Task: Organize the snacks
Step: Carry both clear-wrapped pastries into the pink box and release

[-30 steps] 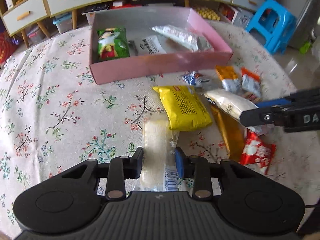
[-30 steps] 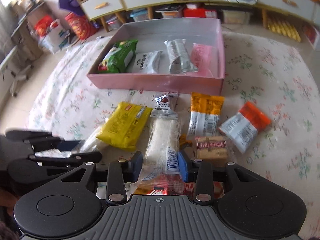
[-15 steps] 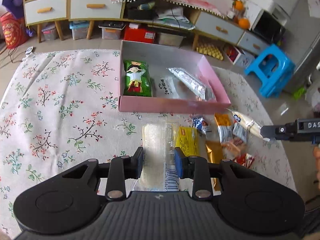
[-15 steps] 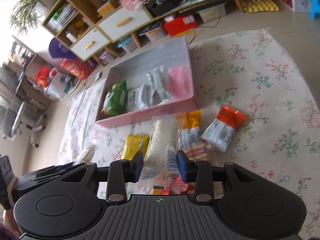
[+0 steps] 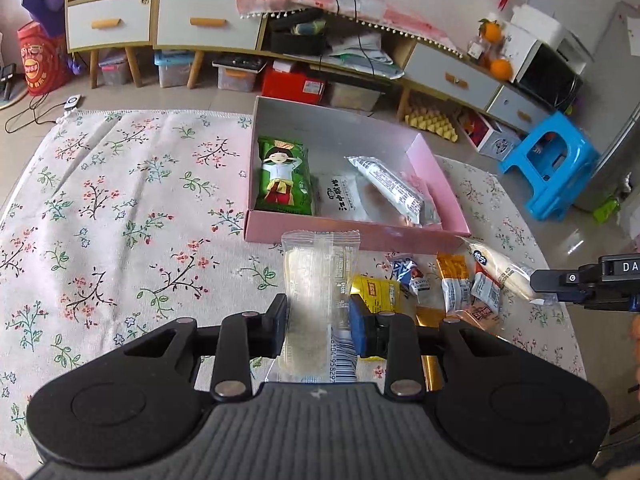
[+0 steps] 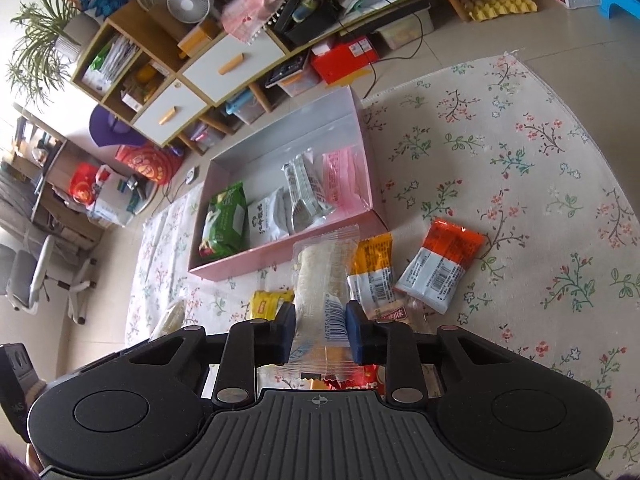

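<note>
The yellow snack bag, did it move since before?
No. The yellow snack bag lies below the pink box on the cloth beside the same wrappers; only the camera's view shifted.

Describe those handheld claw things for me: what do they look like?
Each gripper, left and right, is matte black plastic: a ribbed body, two round side lobes, silver pivot pins and blue finger pads. White lettering marks the right one's side.

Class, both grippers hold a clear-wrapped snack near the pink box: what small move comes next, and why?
Probably carry the left gripper forward over the pink box wall: its clear-wrapped snack is gripped, and bare floor shows behind the green packet.
</note>
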Motion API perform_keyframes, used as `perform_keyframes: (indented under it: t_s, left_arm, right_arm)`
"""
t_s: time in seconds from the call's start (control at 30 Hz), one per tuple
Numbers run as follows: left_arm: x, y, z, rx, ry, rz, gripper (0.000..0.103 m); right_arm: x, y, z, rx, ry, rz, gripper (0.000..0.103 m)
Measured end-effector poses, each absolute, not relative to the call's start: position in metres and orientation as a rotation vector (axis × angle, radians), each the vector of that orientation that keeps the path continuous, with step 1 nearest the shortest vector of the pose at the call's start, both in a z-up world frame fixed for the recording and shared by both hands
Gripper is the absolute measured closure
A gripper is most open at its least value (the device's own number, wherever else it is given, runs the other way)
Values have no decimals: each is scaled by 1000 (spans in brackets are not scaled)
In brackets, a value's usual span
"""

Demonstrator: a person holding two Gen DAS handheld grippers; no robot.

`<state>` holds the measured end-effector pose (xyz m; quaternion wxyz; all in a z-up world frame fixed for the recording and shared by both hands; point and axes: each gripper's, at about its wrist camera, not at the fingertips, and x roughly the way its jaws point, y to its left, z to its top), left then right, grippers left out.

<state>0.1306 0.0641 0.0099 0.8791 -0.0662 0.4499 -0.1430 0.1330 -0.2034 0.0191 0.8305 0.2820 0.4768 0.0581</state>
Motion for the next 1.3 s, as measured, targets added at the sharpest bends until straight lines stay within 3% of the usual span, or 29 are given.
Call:
perform_keyframes:
  t_s: [0.77,1.3]
  left_arm:
    - [134,58,15,-178,912,-289,74]
    - [217,12,7,-187,834,-184,74]
  right_arm:
    - [135,-204,20,661,990,152,81]
    - [217,-175,9,691,887,150,80]
